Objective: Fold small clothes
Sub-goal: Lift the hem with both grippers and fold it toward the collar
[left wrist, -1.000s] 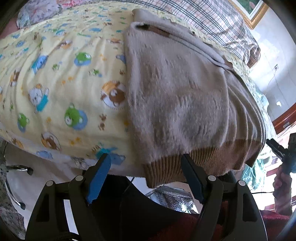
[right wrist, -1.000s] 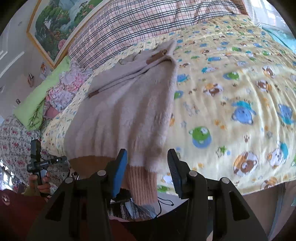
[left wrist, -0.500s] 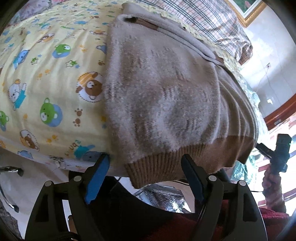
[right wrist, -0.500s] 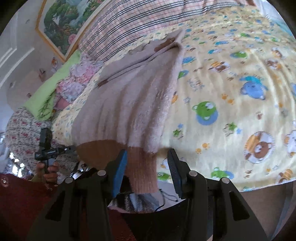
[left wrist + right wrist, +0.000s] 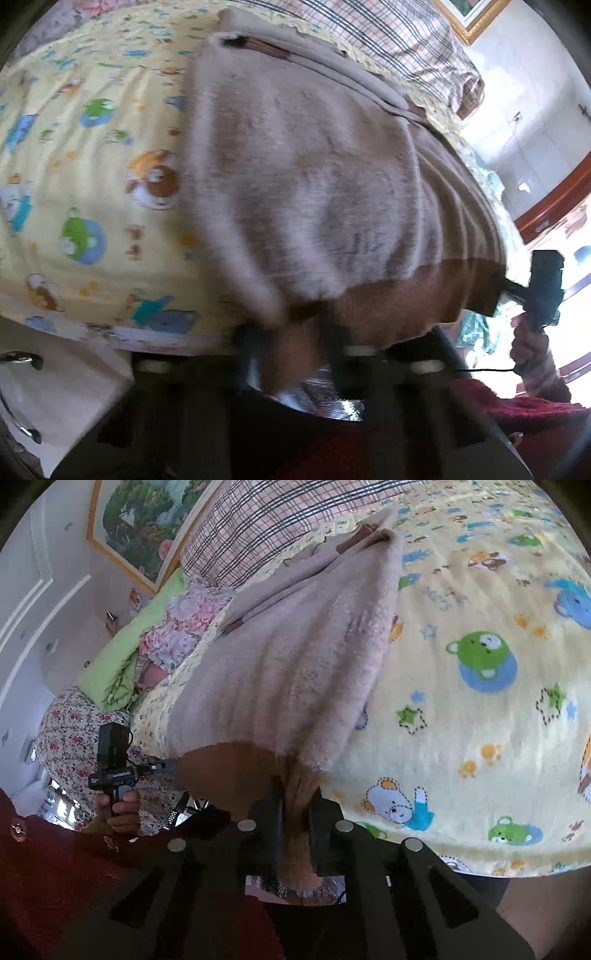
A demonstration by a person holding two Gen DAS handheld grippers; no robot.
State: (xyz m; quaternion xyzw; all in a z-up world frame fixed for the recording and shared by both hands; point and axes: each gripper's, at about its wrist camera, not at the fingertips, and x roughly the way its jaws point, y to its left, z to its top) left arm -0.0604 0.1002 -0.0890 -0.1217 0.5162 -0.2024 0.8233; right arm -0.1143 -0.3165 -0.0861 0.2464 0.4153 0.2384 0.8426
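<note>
A beige fuzzy sweater (image 5: 314,177) with a brown ribbed hem lies on a yellow cartoon-print bedsheet (image 5: 85,155), its hem hanging over the bed's near edge. My left gripper (image 5: 291,350) is shut on the left corner of the brown hem; this view is blurred. My right gripper (image 5: 297,812) is shut on the right corner of the same hem, and the sweater (image 5: 295,657) stretches away from it across the sheet (image 5: 480,701). Each gripper shows at the side of the other's view.
A plaid pillow (image 5: 280,520) lies at the head of the bed. A green pillow (image 5: 122,653) and floral clothes (image 5: 181,627) lie beyond the sweater. A framed painting (image 5: 144,520) hangs on the wall. My red-sleeved arm (image 5: 55,867) is close below.
Both grippers were open around the hem corners; now both have closed on the brown hem. The left view has become blurred by motion.
</note>
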